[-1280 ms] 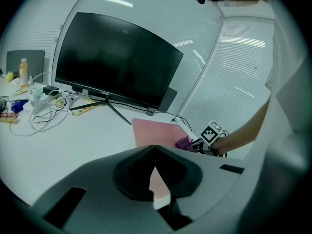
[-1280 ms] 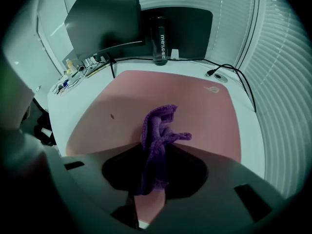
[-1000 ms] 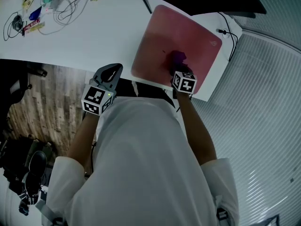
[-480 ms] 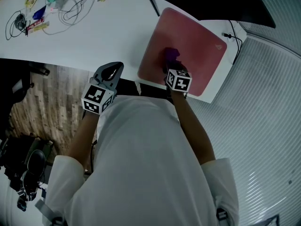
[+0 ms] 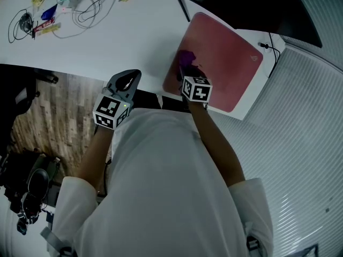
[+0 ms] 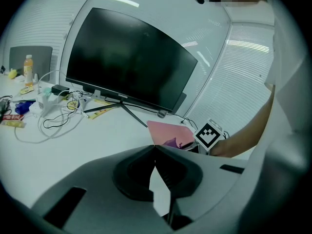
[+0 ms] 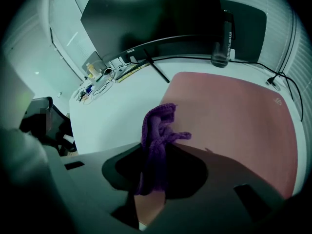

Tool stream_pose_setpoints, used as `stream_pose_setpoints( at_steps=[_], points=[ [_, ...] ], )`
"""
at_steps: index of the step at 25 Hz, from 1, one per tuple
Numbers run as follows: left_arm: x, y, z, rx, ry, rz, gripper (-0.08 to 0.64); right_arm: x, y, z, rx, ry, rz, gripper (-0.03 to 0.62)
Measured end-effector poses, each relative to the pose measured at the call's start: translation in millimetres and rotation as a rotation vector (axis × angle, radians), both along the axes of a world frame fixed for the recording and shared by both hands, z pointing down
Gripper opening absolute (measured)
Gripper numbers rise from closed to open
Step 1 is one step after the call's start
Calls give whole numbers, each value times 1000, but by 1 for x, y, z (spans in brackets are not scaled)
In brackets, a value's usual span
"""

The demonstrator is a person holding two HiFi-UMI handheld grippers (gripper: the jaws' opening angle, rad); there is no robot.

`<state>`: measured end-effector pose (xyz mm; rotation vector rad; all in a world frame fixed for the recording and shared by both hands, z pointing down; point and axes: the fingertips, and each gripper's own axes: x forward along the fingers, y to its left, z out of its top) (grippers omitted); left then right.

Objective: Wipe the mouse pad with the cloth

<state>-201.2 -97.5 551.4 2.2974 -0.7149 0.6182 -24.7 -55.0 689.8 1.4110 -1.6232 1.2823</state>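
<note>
One right gripper (image 7: 155, 152) pinches cloth (image 7: 161, 118) on pad (image 7: 234, 116).

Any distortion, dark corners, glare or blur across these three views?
Head view: evenly lit, edges slightly bent, mouse pad sharp. Left gripper view: strong fisheye, black corners, bright light strips above the monitor, mosaic patch at top. Right gripper view: dimmer, heavy vignette, purple cloth nearest the lens soft and shadowed.

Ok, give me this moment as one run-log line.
phase: wipe | right gripper: shut on cloth, on mouse pad near its left edge | left gripper: shut, empty, by desk edge
</note>
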Motion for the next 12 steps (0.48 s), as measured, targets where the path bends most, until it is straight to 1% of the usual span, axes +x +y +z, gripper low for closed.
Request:
stream_pose_setpoints(
  at_steps=[4,7,12],
  points=[
    [-8,-5,1,-3,5,-2,17,-23,-12,-3,14,-84,-34,133],
    [-11,-9,6,-6,4,7,17,-29,-26,-7,47,-131,-30,133],
    [-4,-19,5,4,4,31,17,-23,-46,-8,71,-128,-5,133]
  ],
)
